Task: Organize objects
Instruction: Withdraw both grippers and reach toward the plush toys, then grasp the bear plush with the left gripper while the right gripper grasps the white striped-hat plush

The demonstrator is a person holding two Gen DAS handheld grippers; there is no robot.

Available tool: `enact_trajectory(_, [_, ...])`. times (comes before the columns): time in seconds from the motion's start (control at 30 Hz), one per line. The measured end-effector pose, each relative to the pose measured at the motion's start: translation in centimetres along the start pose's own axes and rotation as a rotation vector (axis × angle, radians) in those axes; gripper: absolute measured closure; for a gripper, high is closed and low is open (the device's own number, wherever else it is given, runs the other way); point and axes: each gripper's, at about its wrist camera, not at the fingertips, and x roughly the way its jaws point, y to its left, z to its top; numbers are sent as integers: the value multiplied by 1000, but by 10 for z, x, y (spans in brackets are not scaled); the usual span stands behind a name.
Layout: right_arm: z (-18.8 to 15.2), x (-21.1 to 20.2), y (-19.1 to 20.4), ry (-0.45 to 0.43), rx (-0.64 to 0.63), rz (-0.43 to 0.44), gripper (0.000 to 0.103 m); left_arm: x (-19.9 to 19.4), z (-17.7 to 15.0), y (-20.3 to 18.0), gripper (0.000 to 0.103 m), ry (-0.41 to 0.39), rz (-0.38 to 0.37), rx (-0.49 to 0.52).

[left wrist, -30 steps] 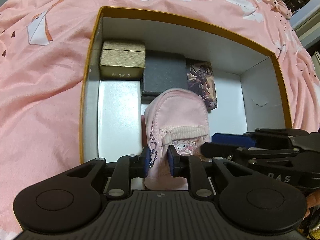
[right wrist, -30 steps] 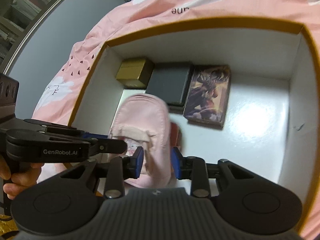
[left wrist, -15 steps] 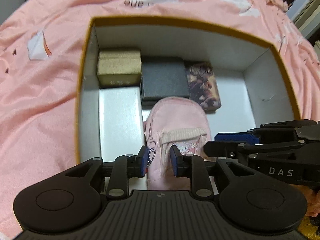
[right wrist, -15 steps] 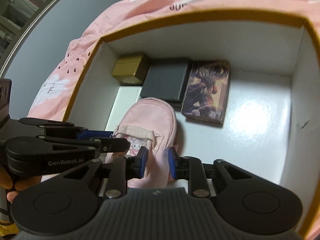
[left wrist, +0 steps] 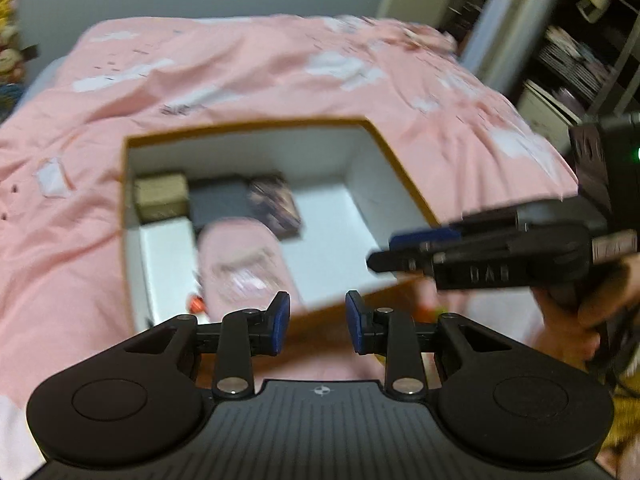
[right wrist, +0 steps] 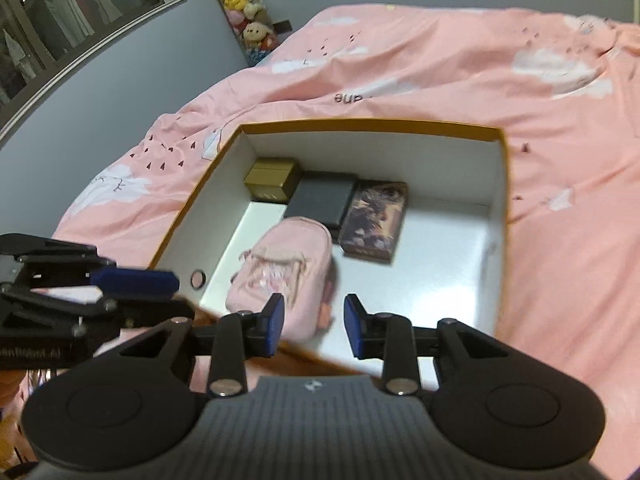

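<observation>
The bedspread [right wrist: 460,68] carries an open box [right wrist: 501,184], white inside with an orange rim. In it the pouch [right wrist: 290,264] lies on the floor toward the near left, its far end just beside a dark case [right wrist: 324,200] and a picture box [right wrist: 376,220]; a gold box [right wrist: 272,180] sits in the far left corner. The pouch looks soft, light and limp, so it would likely sag and fold if pinched by one edge; the thicker seam at its pocket flap looks the surest hold. A small ring [right wrist: 197,279] lies by the left wall. Both the left gripper [left wrist: 318,322] and the right gripper [right wrist: 314,326] have just been opening, and their jaws stand apart with nothing between them.
</observation>
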Motion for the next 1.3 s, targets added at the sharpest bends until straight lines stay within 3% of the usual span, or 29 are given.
enact_trajectory(0.13, [-28,-22,4,-10,2,-65,62,8,-29,-20,66,56,10,105])
enact_trajectory(0.27, [-61,-30,3,44,11,-103,61,22,-55,-33,64,131,24,200])
enact_trajectory(0.53, [-108,-31,-7,133,28,-167,60,46,-80,-22,50,246,-4,274])
enact_trajectory(0.67, [-114,-30,-22,156,70,-179,60,64,-83,-22,50,303,11,289])
enact_trajectory(0.83, [-117,-30,-25,175,95,-155,58,79,-84,-21,50,361,-17,254])
enact_trajectory(1.0, [-119,-32,-1,184,24,-140,58,89,-88,-20,54,397,-21,179])
enact_trajectory(1.23, [-124,-17,46,215,-182,-194,56,65,-95,-25,62,321,58,64])
enact_trajectory(1.3, [-127,-10,52,237,-213,-198,49,54,-97,-23,62,283,81,-3])
